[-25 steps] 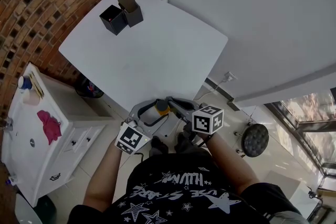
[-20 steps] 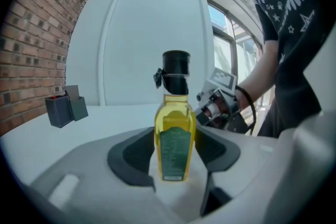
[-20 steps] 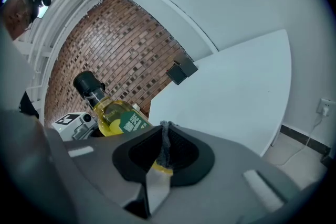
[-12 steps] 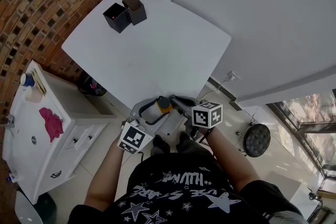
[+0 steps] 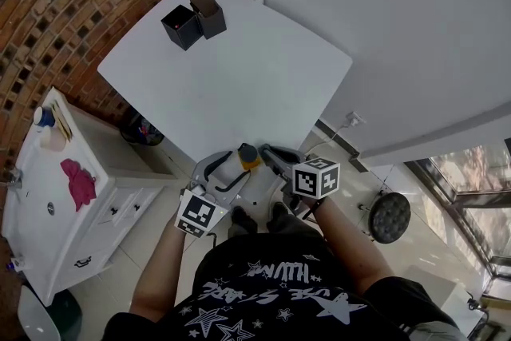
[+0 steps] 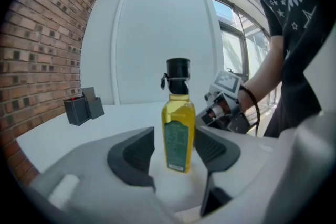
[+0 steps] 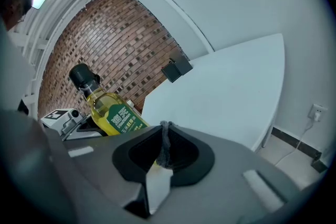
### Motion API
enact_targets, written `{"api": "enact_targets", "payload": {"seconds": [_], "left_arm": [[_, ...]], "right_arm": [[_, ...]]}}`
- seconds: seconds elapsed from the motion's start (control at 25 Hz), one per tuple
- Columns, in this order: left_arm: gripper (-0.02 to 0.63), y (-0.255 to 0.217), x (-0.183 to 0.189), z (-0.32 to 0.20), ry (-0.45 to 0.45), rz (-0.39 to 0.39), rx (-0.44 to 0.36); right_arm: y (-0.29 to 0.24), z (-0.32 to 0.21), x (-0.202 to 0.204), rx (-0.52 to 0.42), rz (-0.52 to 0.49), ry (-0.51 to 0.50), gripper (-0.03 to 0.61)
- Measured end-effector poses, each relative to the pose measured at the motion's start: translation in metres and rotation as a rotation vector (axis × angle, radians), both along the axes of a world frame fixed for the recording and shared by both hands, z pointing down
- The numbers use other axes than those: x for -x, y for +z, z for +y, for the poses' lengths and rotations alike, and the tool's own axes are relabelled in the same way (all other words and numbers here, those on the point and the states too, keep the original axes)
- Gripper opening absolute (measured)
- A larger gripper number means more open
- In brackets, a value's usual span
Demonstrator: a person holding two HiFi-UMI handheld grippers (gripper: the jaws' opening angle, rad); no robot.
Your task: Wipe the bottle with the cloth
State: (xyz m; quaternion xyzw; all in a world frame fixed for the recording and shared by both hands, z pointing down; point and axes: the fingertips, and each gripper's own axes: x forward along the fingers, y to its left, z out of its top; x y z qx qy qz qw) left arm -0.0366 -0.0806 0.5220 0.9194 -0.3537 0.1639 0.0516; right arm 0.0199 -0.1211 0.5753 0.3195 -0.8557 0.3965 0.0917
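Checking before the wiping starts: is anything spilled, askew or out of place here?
Nothing spilled or damaged. The bottle stands upright, cap on, between the fingers of the left gripper. One oddity: it seems held just off the near edge of the table, not resting on it. Only a thin grey sliver of cloth shows in the right gripper.

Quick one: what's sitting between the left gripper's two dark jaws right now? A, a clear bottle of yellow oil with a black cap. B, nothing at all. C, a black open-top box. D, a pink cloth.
A: in the left gripper view the clear bottle of yellow oil with a black cap stands upright between the dark pads of the left gripper.
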Motion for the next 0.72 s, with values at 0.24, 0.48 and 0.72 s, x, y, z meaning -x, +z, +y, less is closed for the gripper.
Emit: {"api": "enact_targets", "payload": {"seconds": [0.24, 0.48, 0.72], "left_arm": [[0.317, 0.003, 0.010, 0.015, -0.282, 0.035, 0.034], [0.367, 0.016, -0.010, 0.013, -0.508, -0.012, 0.091], [0.364, 0.007, -0.008, -0.013, -0.753, -0.030, 0.053]], "right_arm": [[-0.019, 0.002, -0.020, -0.052, -0.002, 0.019, 0.037], [-0.030, 0.007, -0.030, -0.075, -0.011, 0.004, 0.037], [-0.033, 0.012, -0.037, -0.083, -0.015, -0.039, 0.037]]}}
